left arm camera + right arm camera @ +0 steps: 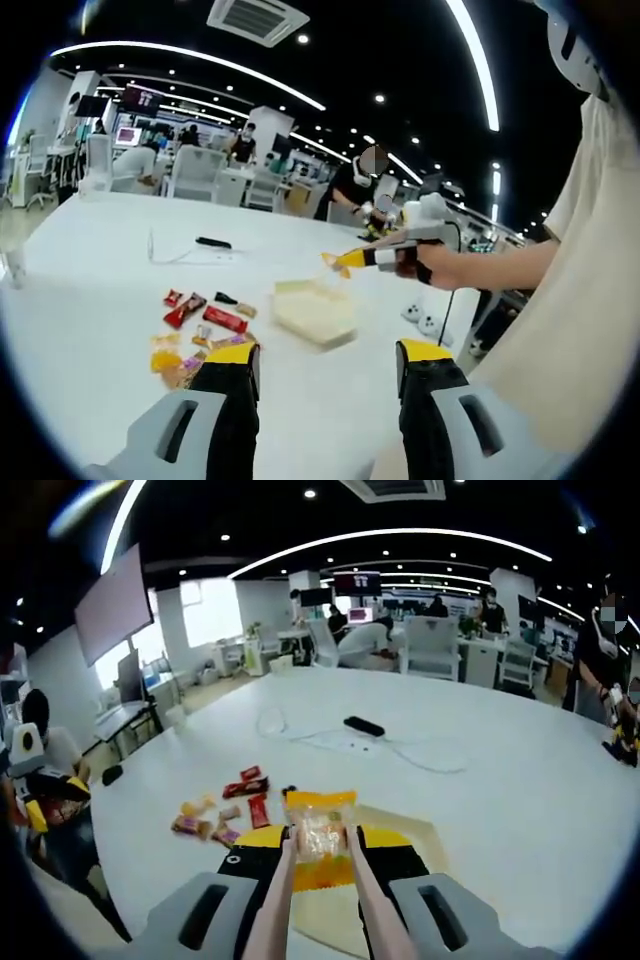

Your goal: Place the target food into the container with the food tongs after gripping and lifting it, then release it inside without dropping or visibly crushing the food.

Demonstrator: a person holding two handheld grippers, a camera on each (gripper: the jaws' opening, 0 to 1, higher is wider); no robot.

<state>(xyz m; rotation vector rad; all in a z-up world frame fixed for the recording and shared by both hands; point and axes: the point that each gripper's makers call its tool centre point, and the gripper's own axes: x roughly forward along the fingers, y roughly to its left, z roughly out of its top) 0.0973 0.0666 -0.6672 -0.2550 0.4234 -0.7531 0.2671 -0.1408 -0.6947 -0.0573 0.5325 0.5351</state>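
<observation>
On the big white table (520,780) sits a pale square container (315,312), with small wrapped snacks (205,325) lying in a bunch just beside it. Right above the container, the right gripper (320,852) squeezes pink food tongs (365,905), and the tongs pinch a yellow snack packet (320,830). The left gripper (325,365) has its jaws wide apart and holds nothing.

Open-plan office: desks (480,655), chairs (195,172), wall screen (112,605), strip lights (190,75).

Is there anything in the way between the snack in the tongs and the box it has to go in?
Nothing visible. The tongs hold the snack packet right above the open container.
</observation>
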